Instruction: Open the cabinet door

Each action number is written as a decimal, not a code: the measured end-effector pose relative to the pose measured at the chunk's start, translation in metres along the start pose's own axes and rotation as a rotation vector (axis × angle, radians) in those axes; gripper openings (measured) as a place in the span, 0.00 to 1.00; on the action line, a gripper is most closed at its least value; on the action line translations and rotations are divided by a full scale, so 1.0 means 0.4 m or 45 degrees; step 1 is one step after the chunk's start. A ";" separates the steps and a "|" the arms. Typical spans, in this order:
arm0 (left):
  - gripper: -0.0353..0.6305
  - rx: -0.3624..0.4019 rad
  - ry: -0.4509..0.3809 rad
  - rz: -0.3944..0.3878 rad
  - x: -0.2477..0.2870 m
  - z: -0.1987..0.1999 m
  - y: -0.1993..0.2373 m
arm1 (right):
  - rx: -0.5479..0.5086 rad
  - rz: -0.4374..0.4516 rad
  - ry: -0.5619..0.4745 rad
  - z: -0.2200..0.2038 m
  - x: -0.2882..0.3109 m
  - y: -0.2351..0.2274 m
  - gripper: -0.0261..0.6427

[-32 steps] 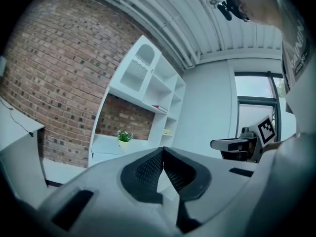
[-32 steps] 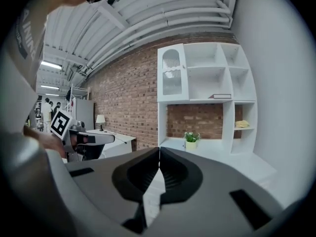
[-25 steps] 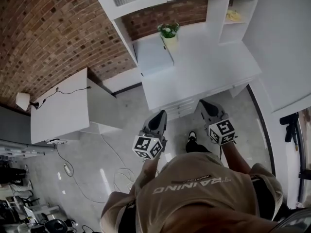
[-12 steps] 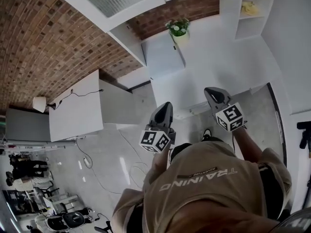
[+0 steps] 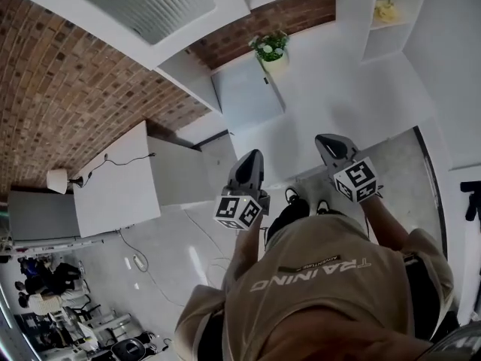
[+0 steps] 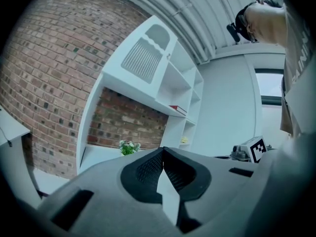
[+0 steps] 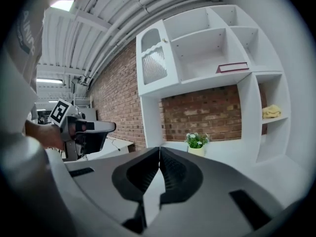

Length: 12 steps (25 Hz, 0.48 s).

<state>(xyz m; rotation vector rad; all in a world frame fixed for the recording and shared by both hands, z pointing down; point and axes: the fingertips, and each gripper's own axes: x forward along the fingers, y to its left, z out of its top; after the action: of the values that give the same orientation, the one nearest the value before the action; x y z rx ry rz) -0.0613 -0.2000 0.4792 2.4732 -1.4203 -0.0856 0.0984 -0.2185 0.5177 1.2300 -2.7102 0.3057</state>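
Note:
The upper cabinet door (image 6: pixel 143 58) is white with a slatted panel and stands closed at the left end of a white shelving unit (image 7: pixel 256 102); it also shows in the right gripper view (image 7: pixel 154 65) and, from above, in the head view (image 5: pixel 150 6). My left gripper (image 5: pixel 254 156) and right gripper (image 5: pixel 325 140) are held out side by side over the floor, short of the unit's counter (image 5: pixel 338 89). Both point towards the unit, well below the door. The left gripper (image 6: pixel 163 149) and the right gripper (image 7: pixel 159 148) are shut with nothing between the jaws.
A potted plant (image 5: pixel 270 47) stands on the counter under the cabinet. A red book (image 7: pixel 232 67) and a yellow object (image 7: pixel 270 111) lie on open shelves. A white desk (image 5: pixel 113 194) with a lamp (image 5: pixel 56 179) stands left; a cable (image 5: pixel 139 262) trails on the floor.
The person has stepped towards the shelving unit, and both grippers have travelled forward with them. The slatted door has come into the head view. Both grippers stay shut.

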 end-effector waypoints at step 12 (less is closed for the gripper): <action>0.06 0.093 -0.104 -0.172 0.139 0.131 0.140 | -0.078 -0.143 -0.091 0.153 0.139 -0.014 0.06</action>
<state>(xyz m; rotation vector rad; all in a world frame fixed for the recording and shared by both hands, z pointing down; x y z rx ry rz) -0.0899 -0.2852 0.4496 2.6526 -1.3076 -0.1668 0.0632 -0.2772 0.4713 1.3943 -2.6738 0.1667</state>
